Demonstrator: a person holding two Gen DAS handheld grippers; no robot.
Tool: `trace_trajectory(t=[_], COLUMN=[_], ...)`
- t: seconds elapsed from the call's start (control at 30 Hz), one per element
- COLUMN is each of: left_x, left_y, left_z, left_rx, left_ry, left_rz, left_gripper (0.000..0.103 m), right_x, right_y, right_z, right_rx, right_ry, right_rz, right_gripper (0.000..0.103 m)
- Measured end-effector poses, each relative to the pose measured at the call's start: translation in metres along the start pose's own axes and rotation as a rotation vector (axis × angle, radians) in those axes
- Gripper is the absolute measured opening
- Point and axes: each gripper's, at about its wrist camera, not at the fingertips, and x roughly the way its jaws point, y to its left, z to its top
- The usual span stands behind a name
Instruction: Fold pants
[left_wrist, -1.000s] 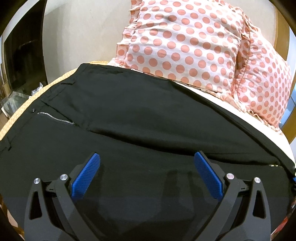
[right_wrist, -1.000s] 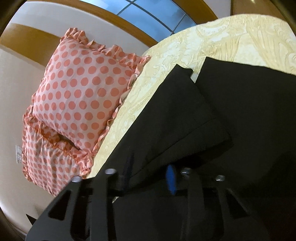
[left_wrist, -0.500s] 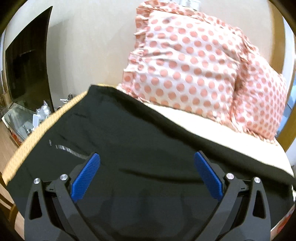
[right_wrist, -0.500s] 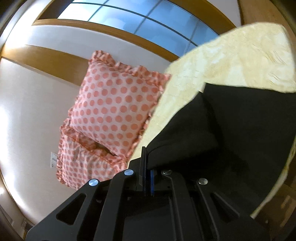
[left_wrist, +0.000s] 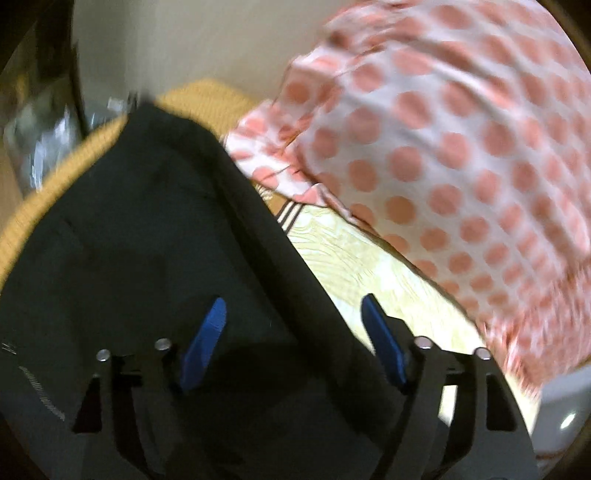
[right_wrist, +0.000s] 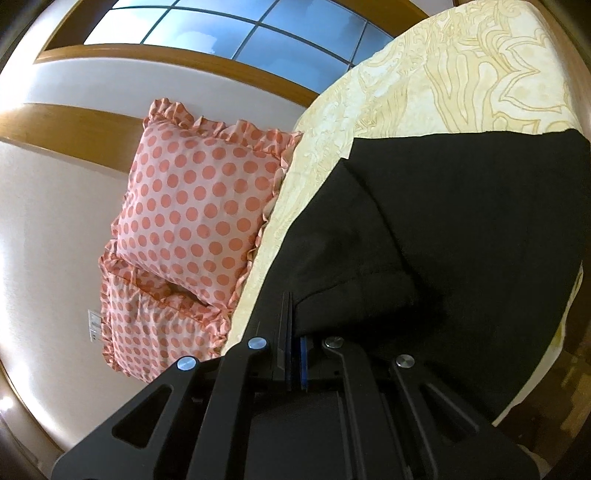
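Observation:
Black pants (left_wrist: 147, 240) lie spread on a bed with a cream patterned cover (left_wrist: 354, 266). In the blurred left wrist view my left gripper (left_wrist: 293, 314) is open, its blue pads straddling the pants' far edge, nothing held. In the right wrist view my right gripper (right_wrist: 293, 317) is shut on the hem end of the black pants (right_wrist: 424, 229), with the leg end lifted and folded over the rest of the cloth. A zipper shows at the lower left of the left wrist view (left_wrist: 40, 391).
Two pink polka-dot pillows (right_wrist: 199, 206) lean against the wall at the head of the bed, close to the pants' edge (left_wrist: 461, 147). A window (right_wrist: 221, 26) is above. The bed edge and floor clutter (left_wrist: 44, 129) lie at left.
My left gripper has swung right toward the pants' far edge by the pillows and its jaws have narrowed. My right gripper closed on the pants' leg end and stays shut on it.

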Motion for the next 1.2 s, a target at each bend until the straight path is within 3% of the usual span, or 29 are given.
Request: trace_trajectory(t=[0.1, 0.13, 0.17, 0.2, 0.27, 0.4, 0.57, 0.67, 0.8, 0.87, 1.07, 1.17, 1.2], left_x=[0.017, 0.017, 0.015, 0.011, -0.003, -0.070, -0.171, -0.203, -0.193, -0.184, -0.181, -0.180, -0.181], left_y=[0.011, 0.013, 0.015, 0.018, 0.023, 0.026, 0.062, 0.099, 0.152, 0.169, 0.160, 0.159, 0.163], left_z=[0.006, 0.005, 0.005, 0.003, -0.004, -0.041, -0.121, -0.178, -0.243, -0.260, -0.265, -0.266, -0.268], left_rx=[-0.078, -0.084, -0.081, -0.071, -0.066, 0.035, 0.064, 0.035, -0.090, -0.154, -0.103, -0.113, -0.113], left_ry=[0.027, 0.014, -0.001, -0.006, -0.027, -0.154, -0.286, -0.337, -0.284, -0.255, -0.312, -0.318, -0.320], left_rz=[0.016, 0.020, 0.019, -0.003, 0.005, 0.009, -0.079, -0.058, -0.044, -0.070, -0.030, -0.052, -0.058], left_gripper=[0.053, 0.041, 0.014, 0.009, 0.008, 0.007, 0.007, 0.008, 0.008, 0.008, 0.015, 0.033, 0.035], right_x=[0.004, 0.005, 0.006, 0.008, 0.010, 0.010, -0.013, -0.025, -0.019, -0.018, -0.017, -0.017, -0.018], right_y=[0.001, 0.001, 0.002, 0.003, 0.007, 0.018, 0.042, 0.040, 0.003, -0.005, -0.008, -0.011, -0.011], right_z=[0.002, 0.002, 0.003, 0.005, 0.009, 0.022, 0.038, 0.039, 0.032, 0.029, 0.026, 0.025, 0.026], right_rx=[-0.015, -0.019, -0.020, -0.024, -0.038, -0.073, -0.145, -0.158, -0.063, -0.054, -0.074, -0.063, -0.058], right_ry=[0.006, 0.008, 0.010, 0.012, 0.012, -0.006, -0.080, -0.119, -0.063, -0.057, -0.038, -0.016, -0.011], right_rz=[-0.007, -0.008, -0.006, -0.005, -0.002, 0.010, 0.067, 0.038, -0.067, -0.089, -0.155, -0.172, -0.169], right_gripper=[0.003, 0.003, 0.003, 0.003, 0.003, 0.003, 0.003, 0.003, 0.003, 0.003, 0.003, 0.005, 0.005])
